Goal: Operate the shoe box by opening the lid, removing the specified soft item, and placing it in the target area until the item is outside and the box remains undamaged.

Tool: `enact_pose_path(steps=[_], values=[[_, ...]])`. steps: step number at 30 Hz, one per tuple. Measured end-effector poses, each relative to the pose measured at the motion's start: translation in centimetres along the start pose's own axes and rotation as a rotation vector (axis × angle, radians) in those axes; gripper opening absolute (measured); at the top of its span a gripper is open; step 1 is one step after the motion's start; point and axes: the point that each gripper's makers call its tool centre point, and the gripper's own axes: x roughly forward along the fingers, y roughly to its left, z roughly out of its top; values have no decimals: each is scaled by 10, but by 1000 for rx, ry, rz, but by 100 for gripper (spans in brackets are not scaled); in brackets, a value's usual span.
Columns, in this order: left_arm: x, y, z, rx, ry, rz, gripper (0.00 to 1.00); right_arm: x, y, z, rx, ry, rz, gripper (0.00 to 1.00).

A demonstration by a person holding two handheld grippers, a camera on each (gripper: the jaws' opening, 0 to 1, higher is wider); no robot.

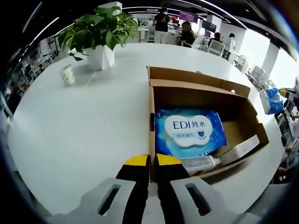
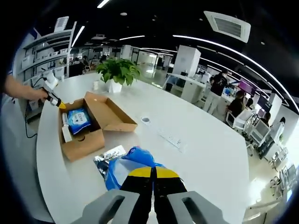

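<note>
**Open shoe box on white worktop, soft pack still inside**

- Worktop (image 1: 74,135): white, rounded, broad; carries everything listed below.
- Shoe box (image 1: 243,108): brown cardboard, lid already folded back flat on the far side. Seen smaller in the right gripper view (image 2: 81,142), near the worktop's edge. Walls thin, likely to crease if pressed or dragged.
- Potted plant (image 1: 98,32): white pot, well apart from the box.
- Wet-wipes pack (image 1: 189,131): blue and white, marked EDI, lying flat on the box floor. Judged light, soft, with slick film wrap; best taken by a crimped end seam or pinched across one short edge, not squeezed at the middle.
- Blue plastic bag (image 2: 135,161): crumpled, just ahead of the right gripper, a printed packet beside it.
- Left gripper (image 1: 150,161): jaws together, tips straddling the box's near wall, apparently steadying it.
- Right gripper (image 2: 153,173): jaws together, empty, well apart from the box.
- Small bottle (image 1: 200,163) and white carton (image 1: 240,148): at the box's near end beside the pack.
- Paper cup (image 1: 68,74): near the plant.
</note>
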Motion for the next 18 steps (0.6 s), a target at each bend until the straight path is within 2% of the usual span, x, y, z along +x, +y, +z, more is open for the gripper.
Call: enact_pose_path(steps=[18], values=[[0, -1, 0, 9, 4, 7, 2, 10, -27, -62, 65, 67, 27, 0]])
